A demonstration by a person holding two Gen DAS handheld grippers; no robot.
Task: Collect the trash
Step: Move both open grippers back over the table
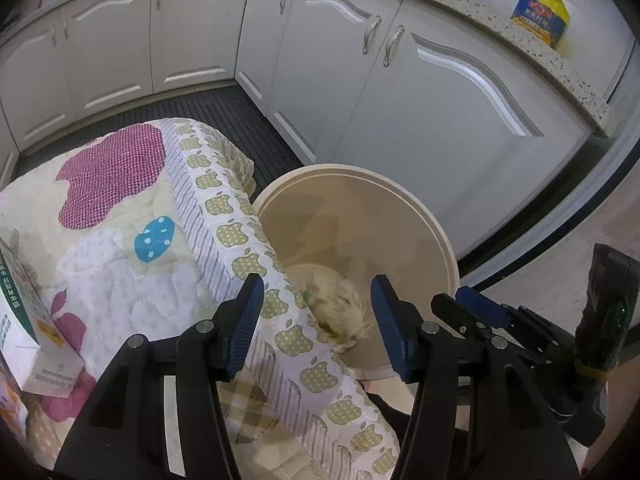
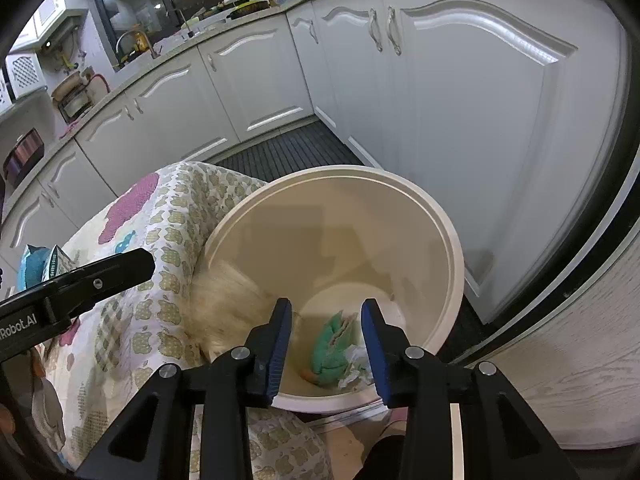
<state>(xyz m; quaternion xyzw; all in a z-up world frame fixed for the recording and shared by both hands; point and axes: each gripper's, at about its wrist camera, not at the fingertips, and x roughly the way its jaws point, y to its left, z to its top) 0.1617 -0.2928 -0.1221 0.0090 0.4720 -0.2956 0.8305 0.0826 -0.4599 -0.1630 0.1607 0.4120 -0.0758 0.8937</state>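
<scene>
A beige round bin [image 1: 440, 236] [image 2: 452, 240] stands on the floor against a quilt-covered surface [image 1: 120, 248] [image 2: 160, 264]. At its bottom lie a crumpled green piece [image 2: 334, 348] and some white paper [image 2: 356, 360]. A pale cream, blurred lump [image 1: 340, 304] [image 2: 228, 304] sits inside the bin's mouth by the quilt edge, held by neither gripper. My left gripper [image 1: 318, 284] is open above the quilt edge and the bin, with nothing between its pads. My right gripper [image 2: 327, 306] is open over the bin, also with nothing in it. One left finger [image 2: 100, 276] shows in the right wrist view.
White cabinet doors [image 1: 420, 92] [image 2: 460, 100] curve round behind the bin. A dark ribbed mat [image 1: 240, 116] covers the floor. A white and green carton [image 1: 24, 320] lies on the quilt at the left. A yellow oil bottle [image 1: 540, 12] stands on the counter.
</scene>
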